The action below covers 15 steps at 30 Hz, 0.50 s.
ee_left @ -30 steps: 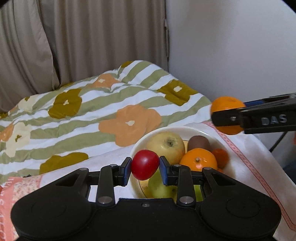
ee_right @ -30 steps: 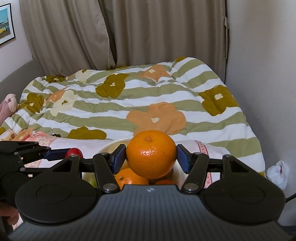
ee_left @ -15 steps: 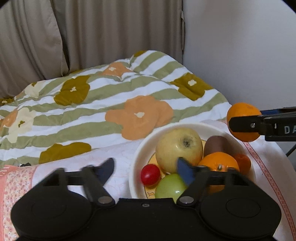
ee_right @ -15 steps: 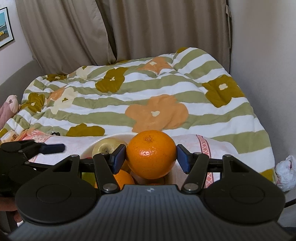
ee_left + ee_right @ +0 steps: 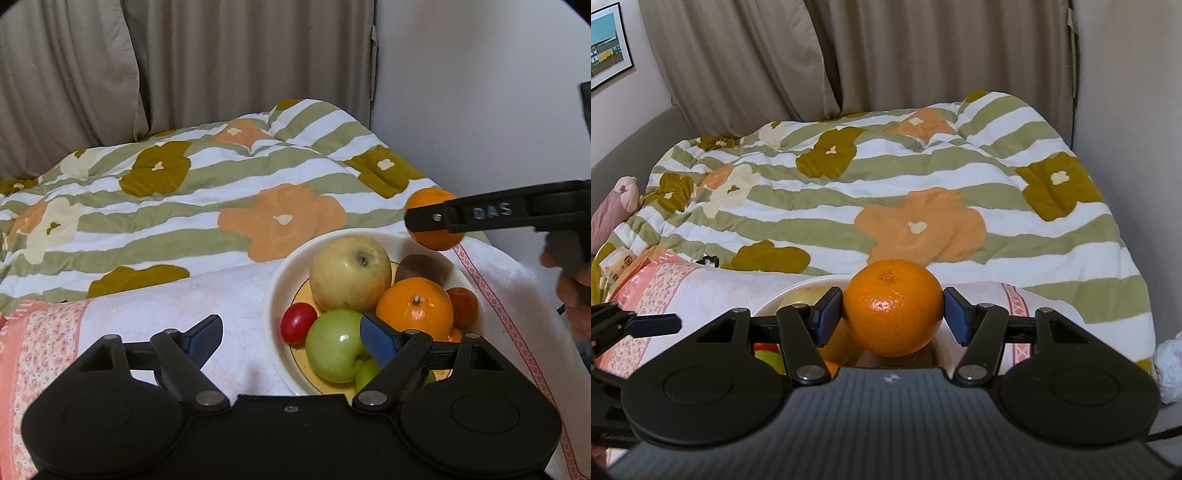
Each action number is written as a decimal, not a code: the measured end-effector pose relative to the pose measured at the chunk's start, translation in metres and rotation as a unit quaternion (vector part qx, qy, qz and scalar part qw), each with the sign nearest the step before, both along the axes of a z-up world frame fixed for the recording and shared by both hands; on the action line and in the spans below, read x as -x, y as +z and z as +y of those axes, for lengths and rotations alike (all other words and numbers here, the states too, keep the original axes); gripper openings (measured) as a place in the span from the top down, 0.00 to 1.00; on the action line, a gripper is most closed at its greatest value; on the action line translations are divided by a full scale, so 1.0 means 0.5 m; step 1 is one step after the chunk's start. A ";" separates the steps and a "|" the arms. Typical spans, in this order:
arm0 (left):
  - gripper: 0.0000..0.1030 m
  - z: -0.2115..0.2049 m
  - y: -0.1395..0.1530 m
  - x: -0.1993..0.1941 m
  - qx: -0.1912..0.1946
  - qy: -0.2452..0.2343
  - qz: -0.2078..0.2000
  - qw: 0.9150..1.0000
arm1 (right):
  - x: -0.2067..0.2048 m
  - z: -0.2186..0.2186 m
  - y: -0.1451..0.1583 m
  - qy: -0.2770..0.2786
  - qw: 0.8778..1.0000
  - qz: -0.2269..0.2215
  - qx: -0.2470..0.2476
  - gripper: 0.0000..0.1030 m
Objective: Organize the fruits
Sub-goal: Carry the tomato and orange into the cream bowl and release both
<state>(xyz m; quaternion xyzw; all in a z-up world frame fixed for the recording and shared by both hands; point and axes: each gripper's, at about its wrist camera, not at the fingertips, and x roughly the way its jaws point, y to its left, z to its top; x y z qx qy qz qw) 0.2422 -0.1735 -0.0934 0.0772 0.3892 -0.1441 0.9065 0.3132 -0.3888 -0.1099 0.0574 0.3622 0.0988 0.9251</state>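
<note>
My right gripper point(image 5: 893, 314) clenches an orange point(image 5: 892, 307) at frame center; my left gripper point(image 5: 291, 338), released, hovers over the bowl point(image 5: 275, 295).

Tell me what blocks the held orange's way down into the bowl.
Nothing hangs between them, but the bowl is crowded. The right gripper holds the orange above its far rim, over the kiwi; the yellow apple sits beside that.

Beige curtains point(image 5: 871, 55) (drawn) behind a floral-quilted bed point(image 5: 886, 184); white wall point(image 5: 480, 92).
</note>
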 end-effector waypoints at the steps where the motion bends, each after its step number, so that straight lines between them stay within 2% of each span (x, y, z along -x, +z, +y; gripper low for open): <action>1: 0.17 0.000 0.000 0.001 -0.002 0.001 0.000 1.000 | -0.006 0.000 -0.005 0.002 1.000 0.001 -0.001 0.28; 12: 0.17 0.000 -0.003 0.016 -0.014 0.024 -0.007 1.000 | -0.047 -0.007 -0.052 0.030 0.999 0.001 -0.018 0.26; 14: 0.17 0.000 -0.003 0.019 -0.015 0.028 -0.006 0.999 | -0.041 -0.011 -0.048 0.039 0.999 -0.010 -0.031 0.18; 15: 0.17 0.001 -0.003 0.022 -0.015 0.029 -0.006 0.999 | -0.039 -0.010 -0.046 0.038 0.999 -0.015 -0.032 0.06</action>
